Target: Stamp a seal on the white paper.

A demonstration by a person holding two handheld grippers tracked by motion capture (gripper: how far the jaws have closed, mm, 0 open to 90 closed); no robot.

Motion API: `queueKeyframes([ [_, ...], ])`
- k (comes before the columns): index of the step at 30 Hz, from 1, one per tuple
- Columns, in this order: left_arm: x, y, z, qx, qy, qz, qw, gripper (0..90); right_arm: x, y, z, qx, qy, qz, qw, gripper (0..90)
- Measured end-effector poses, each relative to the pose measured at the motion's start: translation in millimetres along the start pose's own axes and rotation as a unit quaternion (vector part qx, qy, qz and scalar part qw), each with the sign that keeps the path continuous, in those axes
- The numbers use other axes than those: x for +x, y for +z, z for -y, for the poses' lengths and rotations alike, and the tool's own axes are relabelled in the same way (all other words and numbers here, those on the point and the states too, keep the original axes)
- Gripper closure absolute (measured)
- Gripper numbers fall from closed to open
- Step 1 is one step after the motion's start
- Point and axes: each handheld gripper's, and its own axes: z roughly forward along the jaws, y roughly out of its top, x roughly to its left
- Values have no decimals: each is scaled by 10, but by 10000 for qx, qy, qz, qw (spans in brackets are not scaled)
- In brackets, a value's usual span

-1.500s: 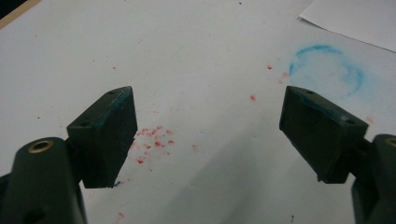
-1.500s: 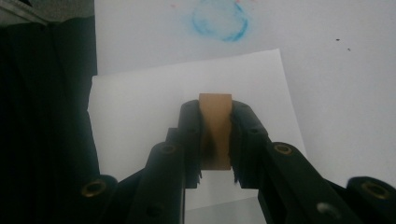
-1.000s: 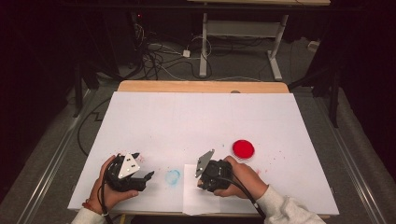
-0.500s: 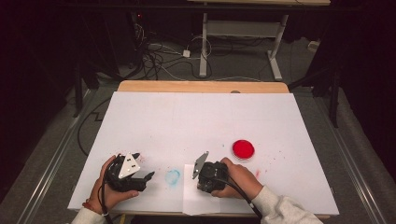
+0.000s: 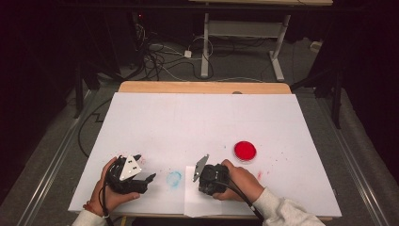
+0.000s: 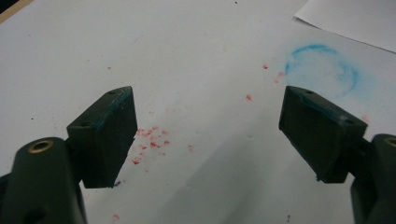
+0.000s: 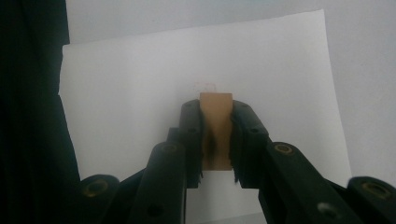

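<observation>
My right gripper points down over a small white sheet of paper at the table's front edge. In the right gripper view its jaws are shut on a small brown wooden block that stands on the sheet. A faint red mark lies just beyond the block. My left gripper rests at the front left, open with nothing between its jaws. A round red disc lies to the right of the right hand.
A blue ring stain sits between the two grippers, also seen as the blue ring past the left jaws. Red specks dot the white table cover. Cables and desk legs lie on the floor beyond the table.
The right gripper has shifted slightly left and toward the front edge over the sheet, still holding the block. The left gripper has stayed put.
</observation>
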Motion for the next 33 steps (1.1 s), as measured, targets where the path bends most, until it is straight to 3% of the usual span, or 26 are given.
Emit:
queueKeyframes([
  [3, -4, 3, 0, 5, 0, 6, 10000, 190, -36, -5, 19, -15, 57, -126, 9999, 764],
  [33, -4, 1, 2, 4, -5, -2, 10000, 192, -17, 10, 34, -115, 47, -65, 9999, 763],
])
